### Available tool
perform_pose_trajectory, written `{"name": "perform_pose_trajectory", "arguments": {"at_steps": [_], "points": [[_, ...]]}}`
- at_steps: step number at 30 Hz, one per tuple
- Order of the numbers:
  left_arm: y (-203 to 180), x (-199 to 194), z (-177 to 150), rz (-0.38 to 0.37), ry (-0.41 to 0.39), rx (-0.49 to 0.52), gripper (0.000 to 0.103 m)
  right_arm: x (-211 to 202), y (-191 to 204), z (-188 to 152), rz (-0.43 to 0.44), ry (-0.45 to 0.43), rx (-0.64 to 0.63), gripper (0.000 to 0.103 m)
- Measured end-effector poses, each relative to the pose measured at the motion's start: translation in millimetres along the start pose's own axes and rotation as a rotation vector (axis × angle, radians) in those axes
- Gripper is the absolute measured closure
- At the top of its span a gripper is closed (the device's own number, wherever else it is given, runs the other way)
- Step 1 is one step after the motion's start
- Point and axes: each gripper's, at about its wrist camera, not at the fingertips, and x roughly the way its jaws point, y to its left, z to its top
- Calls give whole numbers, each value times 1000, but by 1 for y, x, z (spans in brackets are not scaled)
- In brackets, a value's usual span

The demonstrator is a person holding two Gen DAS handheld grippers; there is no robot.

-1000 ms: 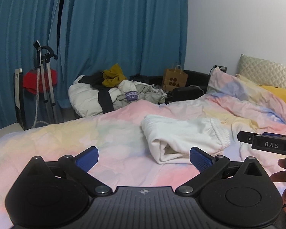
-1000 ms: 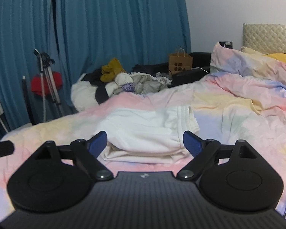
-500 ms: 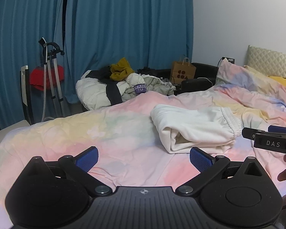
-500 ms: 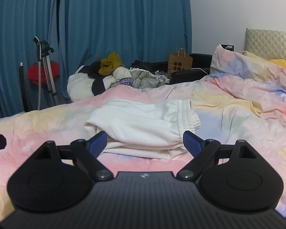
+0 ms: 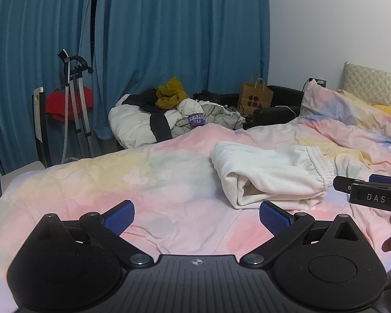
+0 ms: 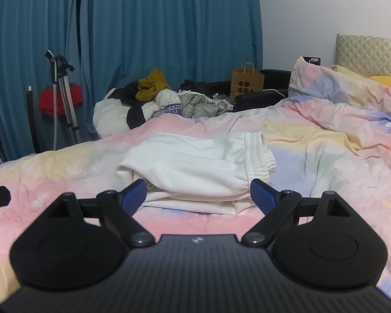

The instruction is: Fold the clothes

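Folded white fleece sweatpants w/ ribbed elastic waistband [image 6: 195,167] seen lying on bed w/ pastel tie-dye duvet cover [image 5: 148,182], approx. mid-bed. Left gripper [image 5: 196,216]: blue-padded fingers [image 5: 118,216] held wide apart, nothing between, over bare duvet, garment ahead and to right. Right gripper [image 6: 198,195]: fingers [image 6: 263,195] spread apart, nothing held, near edge of sweatpants framed between them; contact cannot be told. Pile of crumpled clothes [image 6: 156,104] and brown paper bag [image 6: 246,83] seen behind bed, before blue curtains [image 6: 156,26].
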Motion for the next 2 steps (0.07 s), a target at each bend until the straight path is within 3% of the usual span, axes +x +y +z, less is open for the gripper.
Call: {"name": "perform_pose_trajectory", "arguments": {"at_steps": [2], "points": [[0, 0, 0, 3, -1, -2, 0, 0, -1, 0, 2, 1, 1, 15]]}}
